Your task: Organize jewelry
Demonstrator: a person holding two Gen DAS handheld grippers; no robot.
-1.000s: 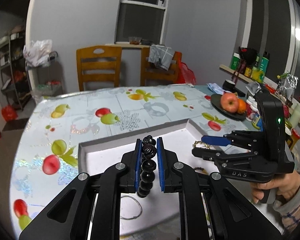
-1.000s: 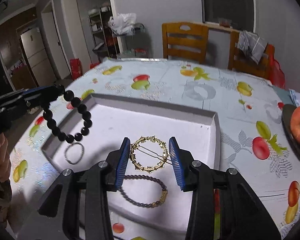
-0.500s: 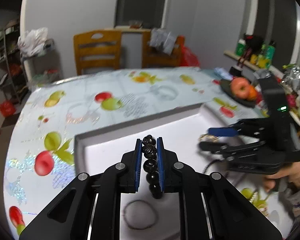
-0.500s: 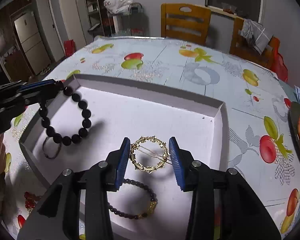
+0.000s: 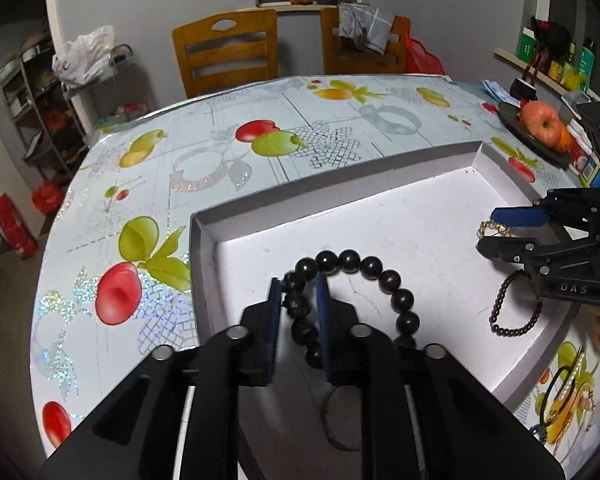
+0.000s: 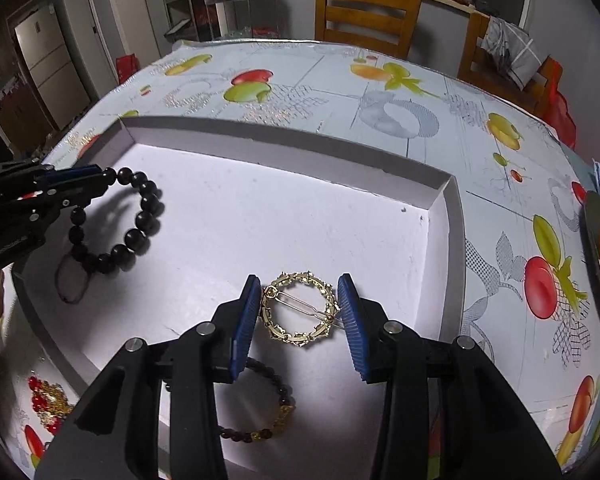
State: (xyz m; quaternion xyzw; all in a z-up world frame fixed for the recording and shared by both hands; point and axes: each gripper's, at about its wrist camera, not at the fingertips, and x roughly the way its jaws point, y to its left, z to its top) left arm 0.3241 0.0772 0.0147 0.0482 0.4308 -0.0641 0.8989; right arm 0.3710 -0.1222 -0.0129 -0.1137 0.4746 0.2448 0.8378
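Two tongs at work over a white tray (image 6: 446,216) on the fruit-print table (image 5: 228,148).

The left tongs (image 5: 298,306) are opening, the black bead bracelet (image 5: 380,276) between the pads with its loop lying on the tray floor at the left end. The right tongs (image 6: 299,312) pinch the round gold hair clip (image 6: 299,308) just above the tray, a thinner dark bracelet (image 6: 276,412) lying beneath them.

Tray (image 6: 288,148) on table (image 6: 380,92), chairs (image 6: 366,14) beyond far edge. In tray: beaded bracelet (image 6: 140,220) at left, thin loop (image 6: 74,280) just nearer; round clip (image 6: 298,308) right of centre, small-bead bracelet (image 6: 276,412) nearer. Fruit plate (image 5: 534,140) far right.
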